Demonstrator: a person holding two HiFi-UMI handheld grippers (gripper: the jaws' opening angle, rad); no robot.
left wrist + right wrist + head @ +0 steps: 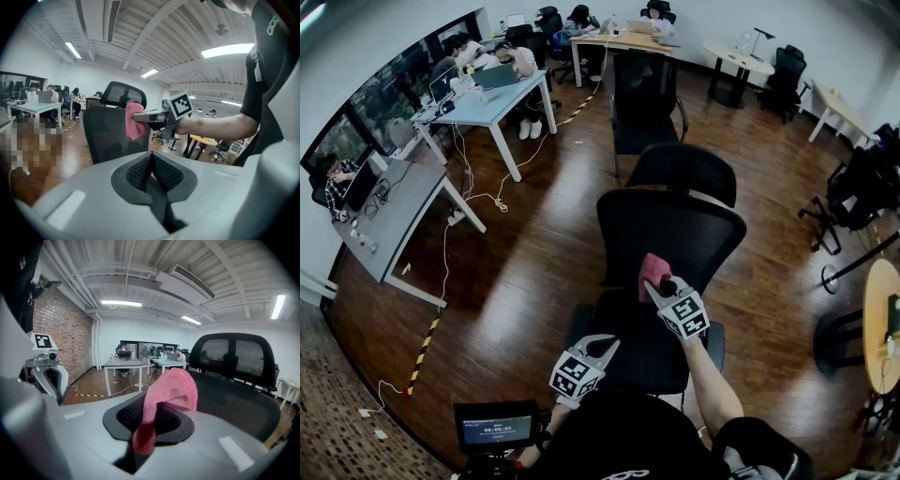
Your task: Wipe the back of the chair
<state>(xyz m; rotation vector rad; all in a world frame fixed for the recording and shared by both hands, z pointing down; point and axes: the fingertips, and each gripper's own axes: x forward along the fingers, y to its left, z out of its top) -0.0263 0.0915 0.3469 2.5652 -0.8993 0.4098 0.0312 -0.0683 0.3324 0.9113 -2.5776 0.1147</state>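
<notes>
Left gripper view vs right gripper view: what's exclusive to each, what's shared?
Left only: the person's forearm. Right only: the brick wall and the ceiling air unit. Both: the left tongs, shut and empty; the right tongs, shut on the pink cloth; the black chair back.

The dark wood-plank floor (525, 272) carries three black mesh office chairs in a line from near to far: the nearest chair (670, 234), a second chair (684, 173) just behind it, and a third chair (644, 103) farther off. White-legged desks (403, 206) stand at the left. White cables (443, 258) and a yellow-and-black striped strip (423, 354) lie on the boards near them.
</notes>
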